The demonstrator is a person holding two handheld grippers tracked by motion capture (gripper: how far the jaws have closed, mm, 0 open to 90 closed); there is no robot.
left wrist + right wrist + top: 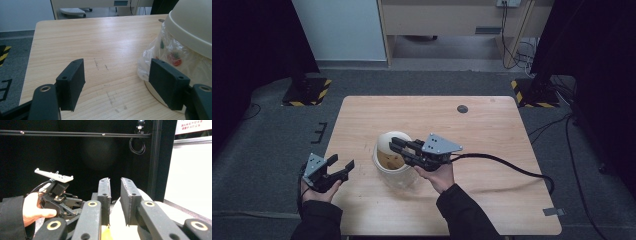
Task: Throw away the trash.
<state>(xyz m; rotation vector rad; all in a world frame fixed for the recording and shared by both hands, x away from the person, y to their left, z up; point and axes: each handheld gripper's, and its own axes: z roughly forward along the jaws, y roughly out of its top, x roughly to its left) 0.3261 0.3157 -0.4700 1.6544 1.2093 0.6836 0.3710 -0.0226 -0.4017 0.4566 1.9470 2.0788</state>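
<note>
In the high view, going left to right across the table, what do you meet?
Open left gripper at the table's left edge → cream round bucket with a clear plastic liner → right gripper clamped on its rim → black cable.

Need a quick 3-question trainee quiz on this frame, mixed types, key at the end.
1. True or false: the left gripper has its jaws spread apart with nothing between them.
2. What does the right gripper pinch? A) the rim of the cream-coloured plastic bucket B) the black cable C) the table edge
3. What lines the bucket and bulges out low on its side in the left gripper view?

Key
1. True.
2. A: in the right gripper view the jaws sit on either side of the pale rim.
3. A clear plastic bag on the light wooden table.
</note>
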